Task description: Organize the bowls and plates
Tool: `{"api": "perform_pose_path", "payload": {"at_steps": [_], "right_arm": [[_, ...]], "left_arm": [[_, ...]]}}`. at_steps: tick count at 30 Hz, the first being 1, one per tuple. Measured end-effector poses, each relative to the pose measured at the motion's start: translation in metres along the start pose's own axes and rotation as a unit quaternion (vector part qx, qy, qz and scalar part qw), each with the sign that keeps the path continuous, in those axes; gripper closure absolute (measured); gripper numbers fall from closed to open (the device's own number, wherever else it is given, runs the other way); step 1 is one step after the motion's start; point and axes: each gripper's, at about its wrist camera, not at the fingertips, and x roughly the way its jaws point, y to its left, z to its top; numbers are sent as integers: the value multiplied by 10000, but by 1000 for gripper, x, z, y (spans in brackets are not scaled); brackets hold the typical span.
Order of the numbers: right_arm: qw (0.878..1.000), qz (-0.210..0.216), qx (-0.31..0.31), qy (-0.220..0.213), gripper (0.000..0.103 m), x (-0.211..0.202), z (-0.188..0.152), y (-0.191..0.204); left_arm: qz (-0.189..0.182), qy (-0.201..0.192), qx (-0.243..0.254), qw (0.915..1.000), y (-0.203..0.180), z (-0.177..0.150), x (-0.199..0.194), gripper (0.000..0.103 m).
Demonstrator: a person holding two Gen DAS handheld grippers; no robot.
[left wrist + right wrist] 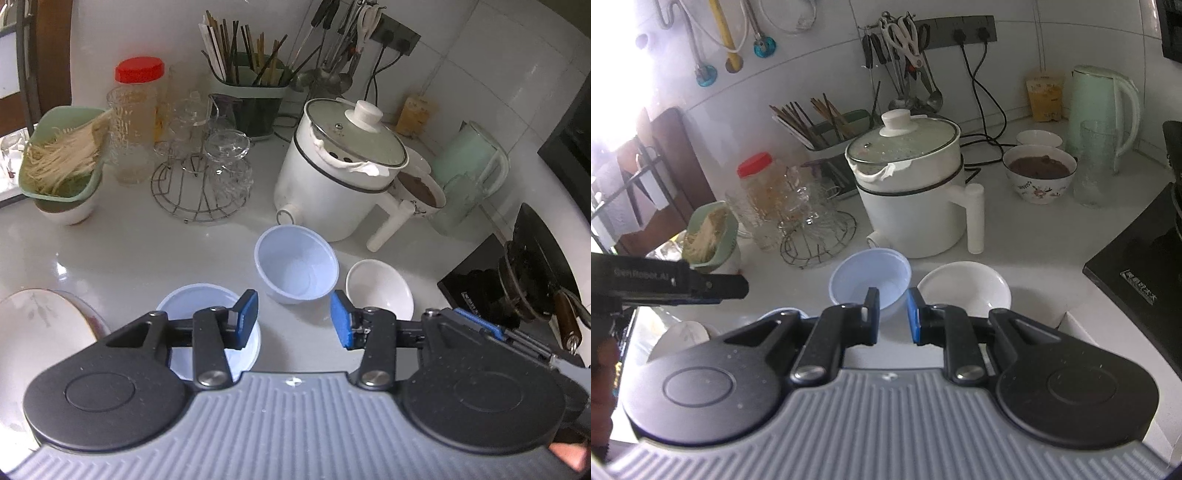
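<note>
**Two grippers over the bowls on a white kitchen counter**

The glossy white countertop filled both views. The white electric cooking pot with a glass lid stood just above the centre of the frame, its handle pointing lower right. In the left wrist view, a large white plate with a grey leaf pattern lay at the lower left edge. A pale blue plastic bowl sat upright at centre, just below the pot; a second pale blue plastic bowl sat to its lower left, partly hidden behind the gripper. A small shallow white ceramic dish lay just right of the centre bowl, close but not clearly touching.

The left gripper stood partly open, nothing between its blue pads, hovering near the centre bowl's near rim. The right gripper showed only a narrow gap, holding nothing, in front of that same bowl's rim.
</note>
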Motion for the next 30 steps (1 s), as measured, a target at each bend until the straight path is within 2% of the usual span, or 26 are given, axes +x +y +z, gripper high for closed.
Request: {"api": "perform_pose_path", "payload": {"at_steps": [13,16,24,27,30], "right_arm": [[9999,-48,87,113,82,32,15,-15],[9997,-3,208,156,58,47,20,-20],[9978,282,390,450,59,97,29,-28],[9986,290,196,405,59,117,34,-26],[9980,306,64,554,59,139,36,-25]], "left_arm": [[10,215,-46,9998,-1,20,43,47],[72,298,-44,9995,3,26,56,45],[259,384,-62,9989,13,40,96,45],[336,434,-53,9985,14,44,117,46],[381,450,27,9983,12,46,136,46]]}}
